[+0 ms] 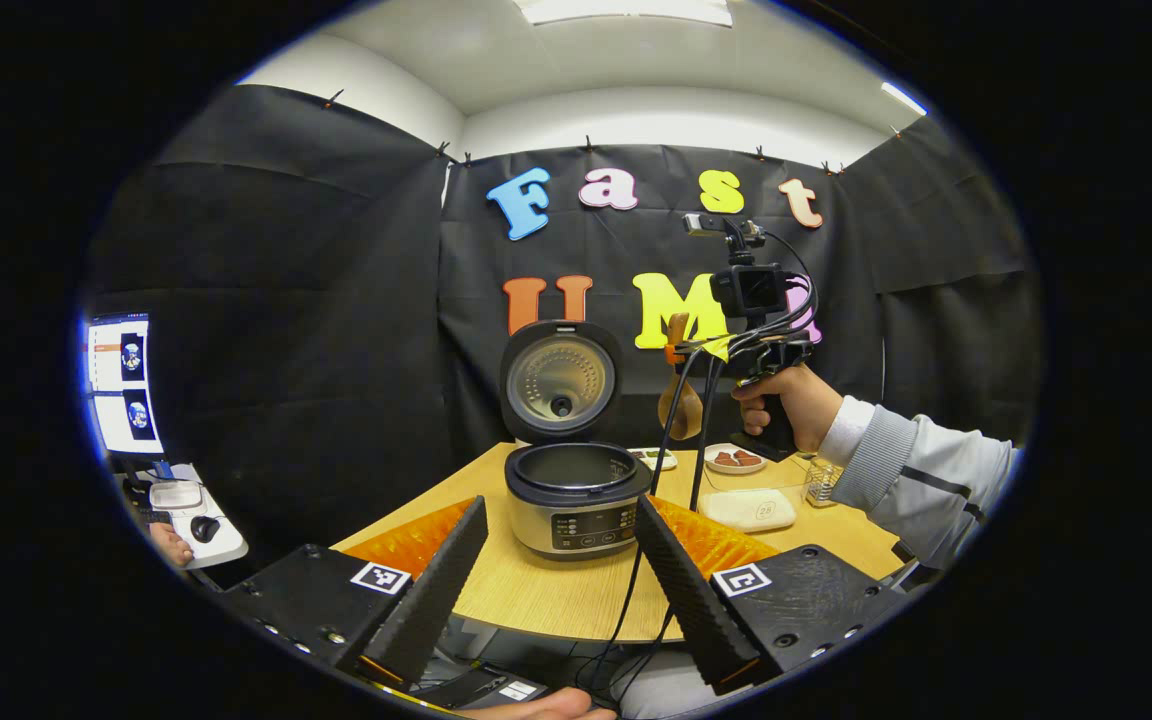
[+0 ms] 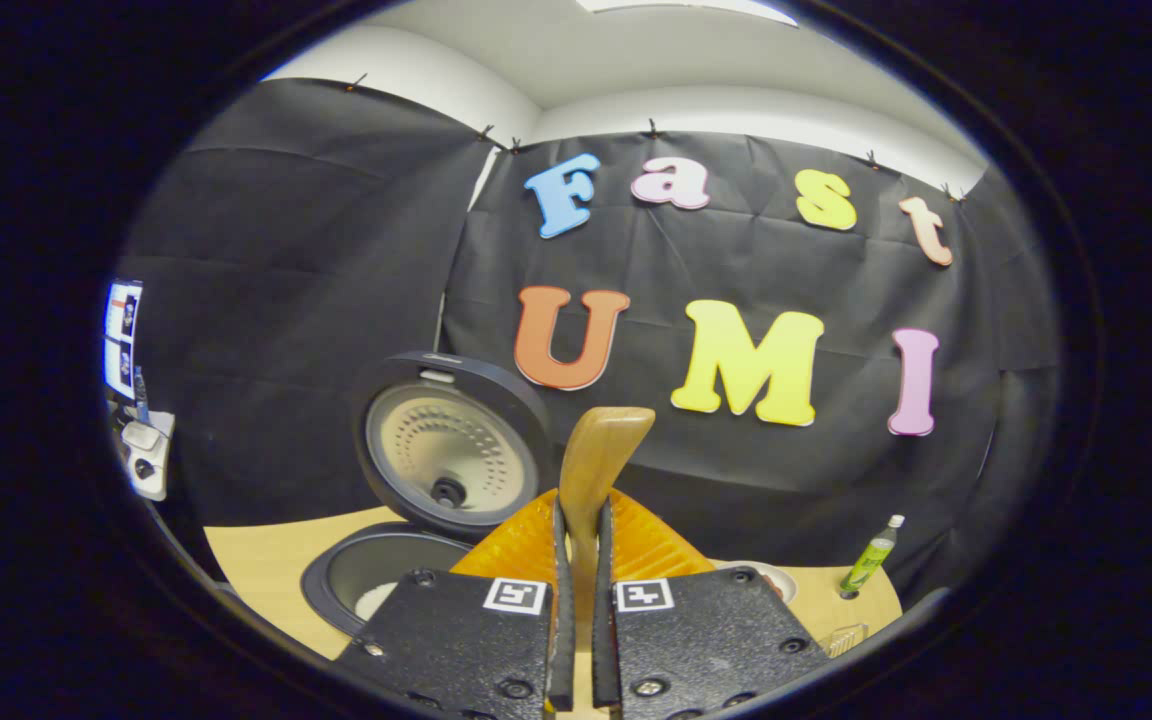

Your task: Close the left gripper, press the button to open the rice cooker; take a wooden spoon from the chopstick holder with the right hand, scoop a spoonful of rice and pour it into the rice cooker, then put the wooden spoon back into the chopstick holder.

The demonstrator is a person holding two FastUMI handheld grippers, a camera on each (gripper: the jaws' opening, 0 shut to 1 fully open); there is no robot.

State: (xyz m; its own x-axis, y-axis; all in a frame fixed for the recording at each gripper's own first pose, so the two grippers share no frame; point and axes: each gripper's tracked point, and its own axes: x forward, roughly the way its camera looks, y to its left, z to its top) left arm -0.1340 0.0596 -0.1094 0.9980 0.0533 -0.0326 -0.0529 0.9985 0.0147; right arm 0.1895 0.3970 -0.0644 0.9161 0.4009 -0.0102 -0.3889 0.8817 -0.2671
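The rice cooker stands on the wooden table with its lid swung up and the inner pot showing. My left gripper is open, its fingers framing the cooker from the near side and touching nothing. To the cooker's right a hand holds my right gripper well above the table, with the wooden spoon hanging bowl-down from it. In the right gripper view my right gripper is shut on the wooden spoon, whose end sticks up past the fingertips. The open rice cooker lies below and left, something white inside.
Right of the cooker lie a flat white container, a plate of reddish food, a small dish and a clear holder. Cables dangle from the right gripper. A green bottle stands far right. A monitor glows at left.
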